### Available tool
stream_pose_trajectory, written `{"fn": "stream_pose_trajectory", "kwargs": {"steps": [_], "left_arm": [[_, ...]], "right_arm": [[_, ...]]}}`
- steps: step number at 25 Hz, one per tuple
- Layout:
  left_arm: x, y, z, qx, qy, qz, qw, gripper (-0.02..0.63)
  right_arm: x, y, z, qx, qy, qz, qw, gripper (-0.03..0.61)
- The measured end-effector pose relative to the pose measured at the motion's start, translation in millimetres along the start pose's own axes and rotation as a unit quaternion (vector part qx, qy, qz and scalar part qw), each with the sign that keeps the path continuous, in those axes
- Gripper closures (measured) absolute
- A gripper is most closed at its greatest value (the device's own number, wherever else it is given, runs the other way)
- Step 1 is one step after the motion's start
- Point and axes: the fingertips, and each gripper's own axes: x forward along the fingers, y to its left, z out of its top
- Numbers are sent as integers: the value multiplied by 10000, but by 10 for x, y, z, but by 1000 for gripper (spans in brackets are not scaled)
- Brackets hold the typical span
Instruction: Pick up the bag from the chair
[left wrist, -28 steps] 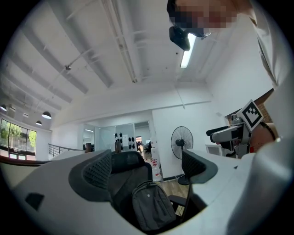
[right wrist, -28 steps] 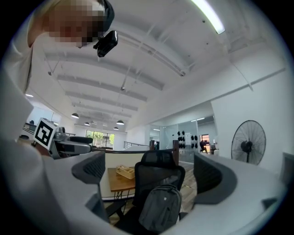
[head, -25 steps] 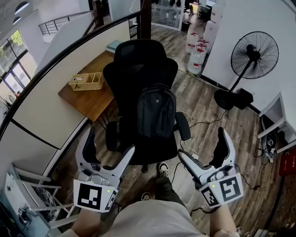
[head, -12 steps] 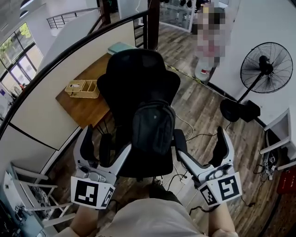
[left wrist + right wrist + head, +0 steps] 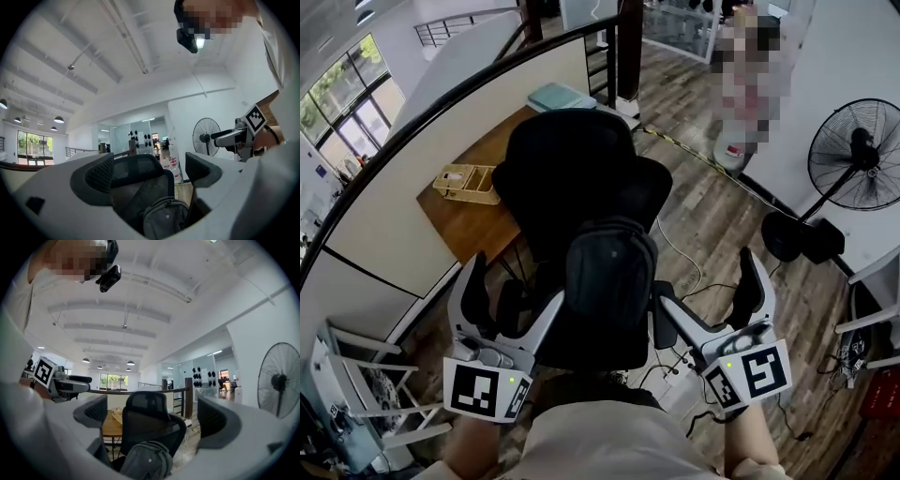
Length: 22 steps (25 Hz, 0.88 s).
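Note:
A dark grey backpack [image 5: 609, 270] stands upright on the seat of a black office chair [image 5: 581, 178], leaning against its backrest. My left gripper [image 5: 514, 298] is open, held low at the chair's left side, a little short of the bag. My right gripper [image 5: 705, 295] is open too, at the chair's right side by the armrest. Nothing sits between either pair of jaws. In the left gripper view the backpack [image 5: 164, 218] shows low between the jaws, with the chair [image 5: 136, 180] behind it. The right gripper view shows the same backpack [image 5: 147, 460] and chair [image 5: 152, 420] ahead.
A wooden desk [image 5: 473, 202] with a woven tray [image 5: 469, 183] stands left of the chair, against a curved partition. A standing fan [image 5: 858, 159] is at the right on the wood floor. Cables [image 5: 684, 281] trail near the chair base. A white rack [image 5: 352, 394] is at lower left.
The view has closed in on the chair: chair and backpack sit lower and larger in the head view. Both grippers have stayed open, now flanking the seat more closely.

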Motion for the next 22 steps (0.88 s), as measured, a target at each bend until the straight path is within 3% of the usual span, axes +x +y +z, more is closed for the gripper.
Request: {"fn": "stream_pose_trajectory", "kwargs": {"steps": [9, 22], "left_arm": [[304, 188, -135, 88, 138, -12, 9999, 160], [535, 580, -353, -152, 266, -377, 9988, 160]], "right_arm": [[354, -38, -136, -30, 259, 149, 9996, -18], [693, -87, -261, 351, 335, -416, 9980, -18]]}}
